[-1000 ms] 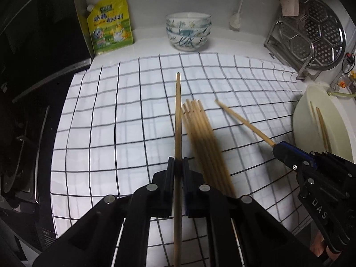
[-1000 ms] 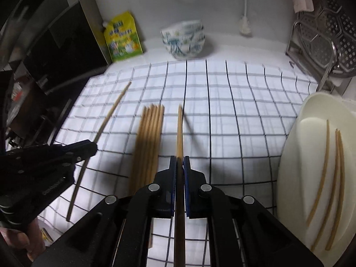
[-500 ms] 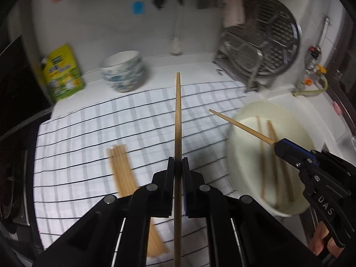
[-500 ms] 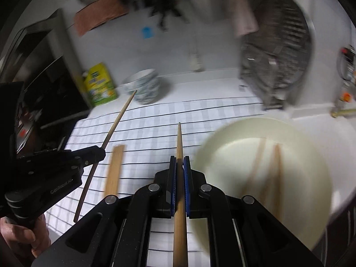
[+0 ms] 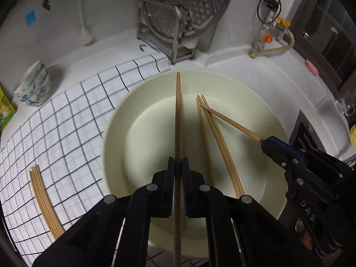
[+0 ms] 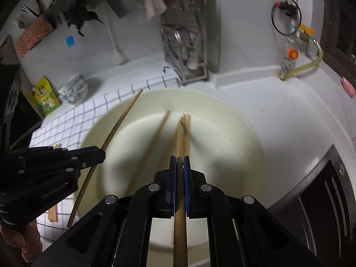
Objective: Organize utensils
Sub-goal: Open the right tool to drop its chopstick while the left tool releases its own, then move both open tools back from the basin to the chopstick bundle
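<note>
A: Left side. Checked cloth [image 5: 66,133], loose chopsticks [image 5: 43,197] at eight o'clock on it, well apart from the cream basin [image 5: 115,133].

B: Left gripper [image 5: 178,166]?

A: Pressed together, pinching one chopstick [image 5: 178,111] that points to twelve over the basin.

B: Further right?

A: Chopsticks in the basin [image 5: 219,142] lie at its floor. Right gripper [image 6: 179,162] at four o'clock, clamped on its own chopstick [image 6: 179,138], tip above those.
</note>
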`<state>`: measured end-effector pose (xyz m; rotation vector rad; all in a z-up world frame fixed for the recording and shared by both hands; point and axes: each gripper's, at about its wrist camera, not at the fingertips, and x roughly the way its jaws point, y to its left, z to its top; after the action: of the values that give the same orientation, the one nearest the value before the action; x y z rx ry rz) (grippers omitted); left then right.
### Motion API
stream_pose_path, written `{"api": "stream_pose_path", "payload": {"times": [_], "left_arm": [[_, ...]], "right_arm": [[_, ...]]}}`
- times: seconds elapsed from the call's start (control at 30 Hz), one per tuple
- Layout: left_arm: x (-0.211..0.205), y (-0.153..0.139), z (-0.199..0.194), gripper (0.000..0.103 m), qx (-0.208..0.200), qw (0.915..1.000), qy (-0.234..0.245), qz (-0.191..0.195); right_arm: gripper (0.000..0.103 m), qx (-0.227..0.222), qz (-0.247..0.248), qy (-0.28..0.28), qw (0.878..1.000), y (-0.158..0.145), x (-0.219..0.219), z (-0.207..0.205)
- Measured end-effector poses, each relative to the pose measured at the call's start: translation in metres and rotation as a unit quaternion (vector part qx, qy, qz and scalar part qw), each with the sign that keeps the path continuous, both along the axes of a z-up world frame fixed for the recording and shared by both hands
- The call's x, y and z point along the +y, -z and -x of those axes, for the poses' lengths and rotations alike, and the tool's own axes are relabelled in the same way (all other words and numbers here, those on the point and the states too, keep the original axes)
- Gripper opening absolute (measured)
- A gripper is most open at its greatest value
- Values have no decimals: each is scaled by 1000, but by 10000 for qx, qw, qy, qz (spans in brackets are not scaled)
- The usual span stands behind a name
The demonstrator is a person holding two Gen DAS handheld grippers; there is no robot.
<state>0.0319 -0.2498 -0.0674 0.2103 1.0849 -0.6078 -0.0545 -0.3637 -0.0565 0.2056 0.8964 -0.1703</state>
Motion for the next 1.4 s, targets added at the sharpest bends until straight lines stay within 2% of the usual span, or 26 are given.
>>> {"api": "stream_pose_path", "payload": {"times": [0.17, 0.33, 0.37, 0.4, 0.43, 0.47, 0.57, 0.83, 1.4], "left_arm": [[-17, 21, -2, 8, 114, 9994, 81, -307], [-23, 26, -11, 9, 130, 9987, -41, -483], [-21, 24, -12, 18, 113, 9988, -100, -475], [-21, 22, -14, 27, 96, 9988, -144, -463], [-18, 18, -15, 55, 23, 9988, -216, -434], [-16, 13, -15, 76, -93, 9988, -288, -392], [-10, 0, -15, 75, -295, 9985, -339, -318], [12, -16, -12, 75, -380, 9979, -452, -252], [82, -40, -8, 80, -512, 9959, -733, -100]], "right_arm": [[6, 169, -170, 7, 9997, 19, -13, -3], [7, 213, -228, -31, 9995, 25, -19, -8], [11, 204, -215, -27, 9996, 24, -19, -8], [27, 184, -197, -2, 9996, 23, -21, -7], [42, 114, -181, 35, 9998, 20, -22, -5], [44, 54, -157, 68, 9998, 17, -23, -3], [44, -24, -134, 112, 9998, 11, -28, 1], [44, 7, -213, 185, 9996, 6, -23, 9], [47, -159, -158, -58, 9997, -20, 38, 5]]}}
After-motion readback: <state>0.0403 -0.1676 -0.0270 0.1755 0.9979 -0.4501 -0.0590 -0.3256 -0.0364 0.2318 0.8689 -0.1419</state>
